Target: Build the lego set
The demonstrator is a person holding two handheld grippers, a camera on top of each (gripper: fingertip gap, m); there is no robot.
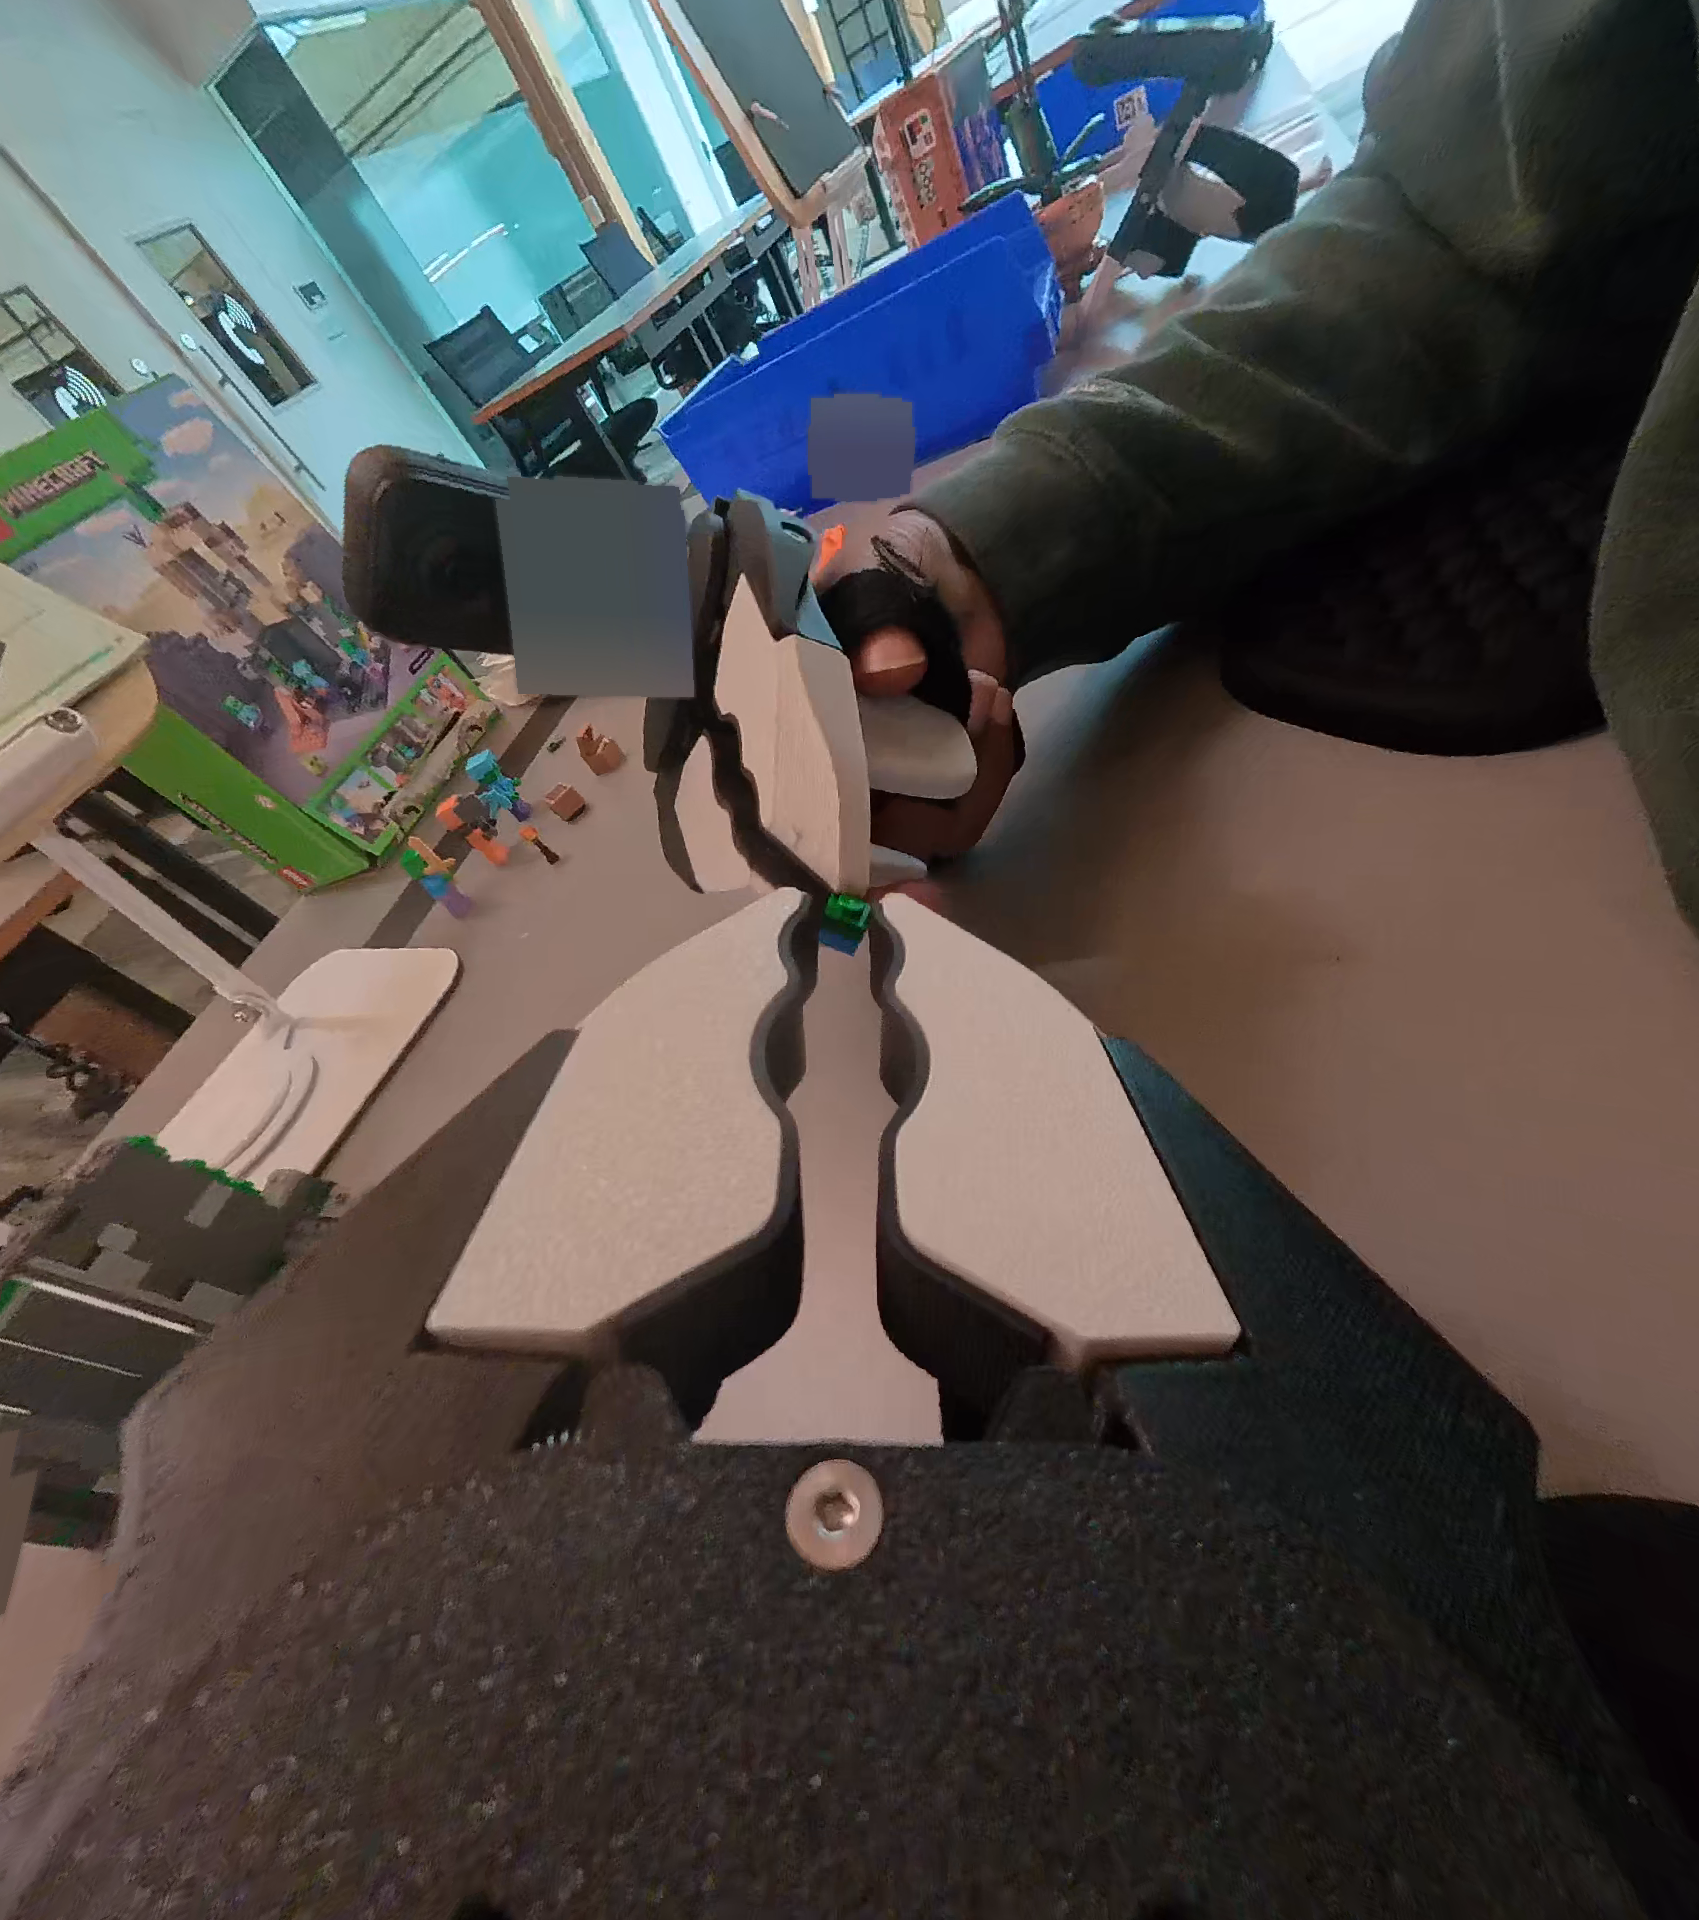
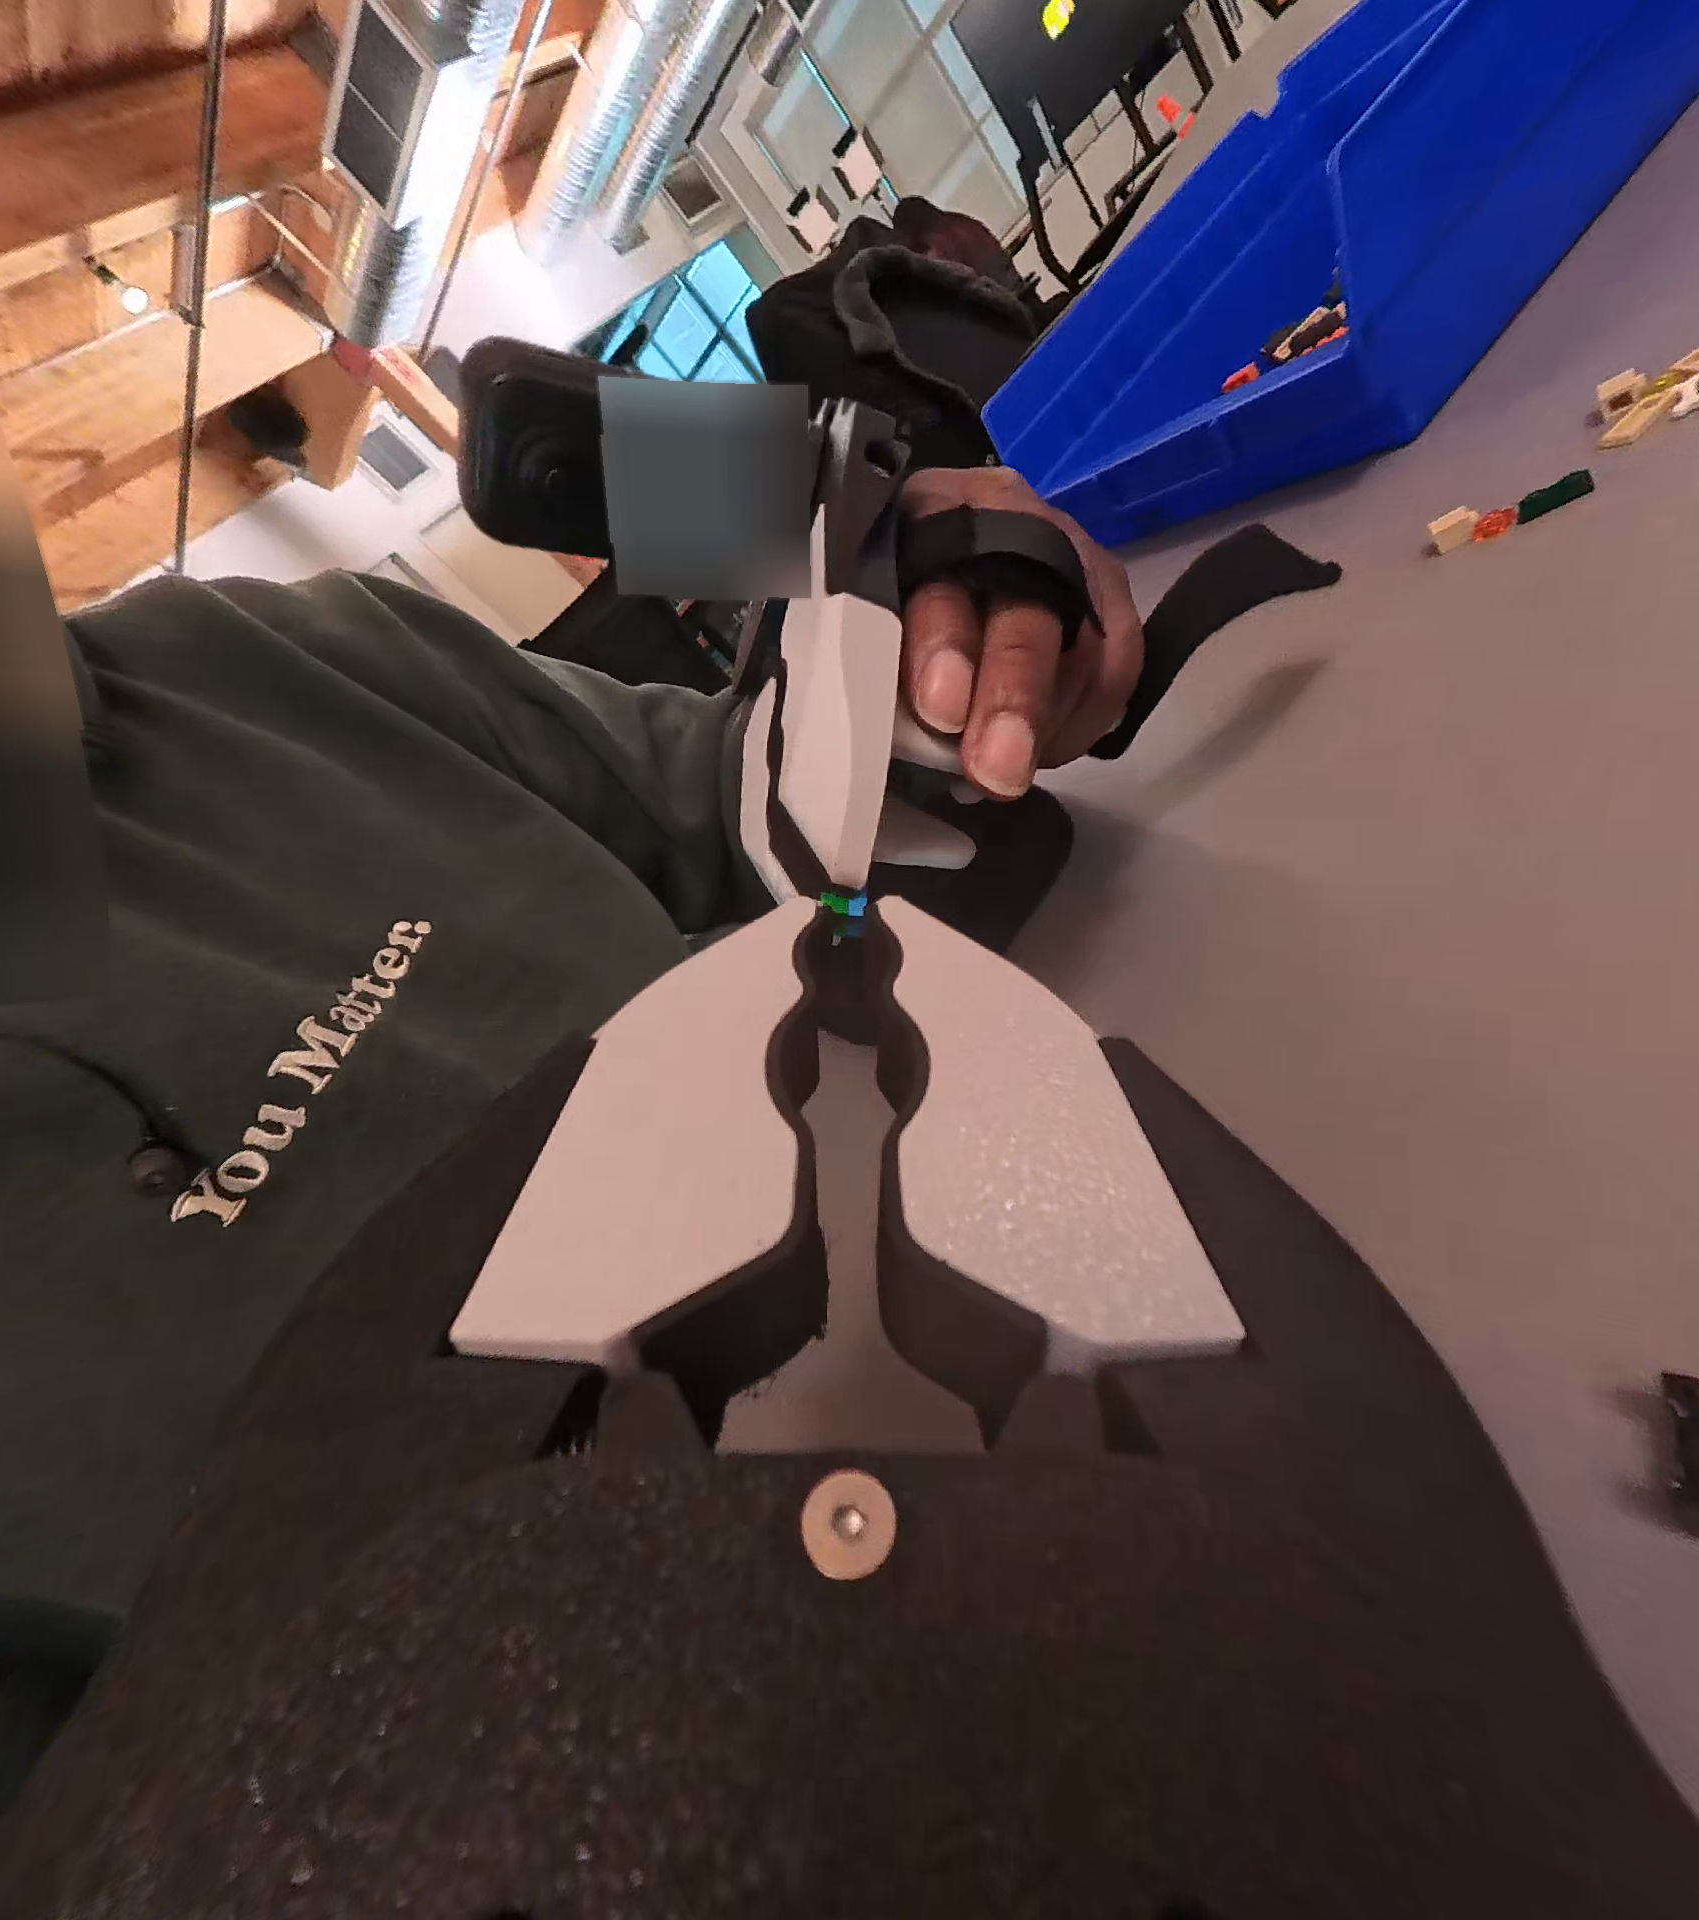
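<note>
You are gripping a tiny stack of bricks, a green brick (image 1: 847, 912) sitting on a blue brick (image 1: 841, 940), at the very tips of your left gripper (image 1: 843, 925), whose pale fingers (image 1: 679, 1122) are pinching in on it from both sides. Your right gripper (image 1: 850, 883) is meeting it tip to tip from the far side, its fingers drawn nearly together and touching the same small stack, with your right hand (image 1: 928, 675) wrapping the handle behind it. From the right wrist view the picture is mirroring this: the right gripper (image 2: 845, 920) is closing around the green brick (image 2: 834, 902) and blue brick (image 2: 857, 906), while the left gripper (image 2: 843, 883) is pressing in from above with your left hand (image 2: 1011, 644) squeezing its trigger. The stack is hanging in the air above the grey table (image 1: 1292, 935), between the two tools. Off to the left, small figures (image 1: 481, 821) are standing on the table near the green set box (image 1: 232, 665), and a blue bin (image 2: 1396, 312) holding loose pieces is sitting farther back, with more loose bricks (image 2: 1510, 509) lying beside it.
</note>
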